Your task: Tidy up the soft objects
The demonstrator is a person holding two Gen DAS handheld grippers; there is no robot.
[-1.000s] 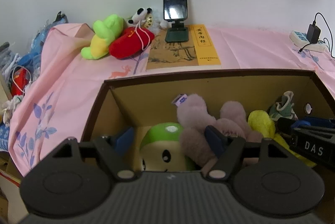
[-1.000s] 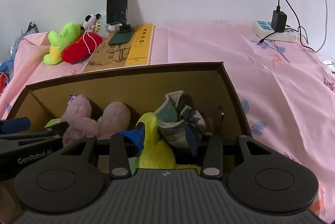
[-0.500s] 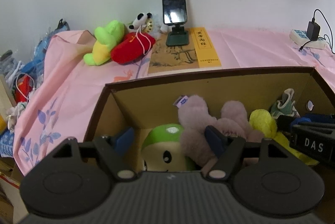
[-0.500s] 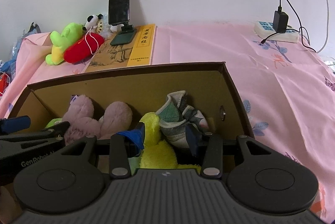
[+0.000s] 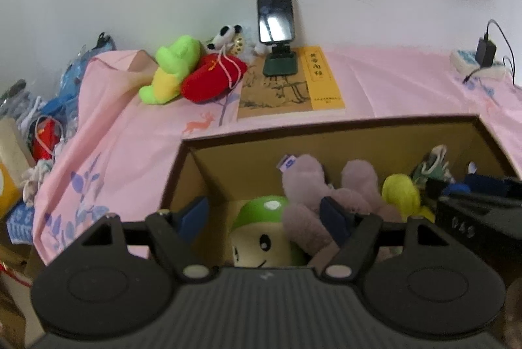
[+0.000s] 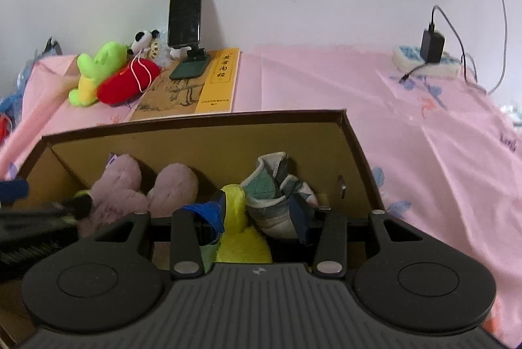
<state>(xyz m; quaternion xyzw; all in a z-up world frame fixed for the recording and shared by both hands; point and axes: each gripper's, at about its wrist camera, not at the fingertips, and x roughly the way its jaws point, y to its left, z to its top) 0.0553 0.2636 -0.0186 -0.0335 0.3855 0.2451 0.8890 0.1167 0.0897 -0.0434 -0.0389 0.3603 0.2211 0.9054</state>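
An open brown cardboard box (image 6: 202,136) at lower centre holds a fluffy mauve plush (image 6: 130,189), a yellow plush (image 6: 241,238), a small grey-green shoe (image 6: 270,192) and a green-capped mushroom plush (image 5: 261,238), while the left gripper (image 5: 266,218) and right gripper (image 6: 257,215) hover inside, jaws wide and empty.

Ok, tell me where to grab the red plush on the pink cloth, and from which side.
Take the red plush across its fat middle, coming down from above with the fingers spanning its short width. It lies on its side, long and rounded, with the green plush pressed against one flank, so the middle is probably the easiest span. Avoid the loose pink cord.
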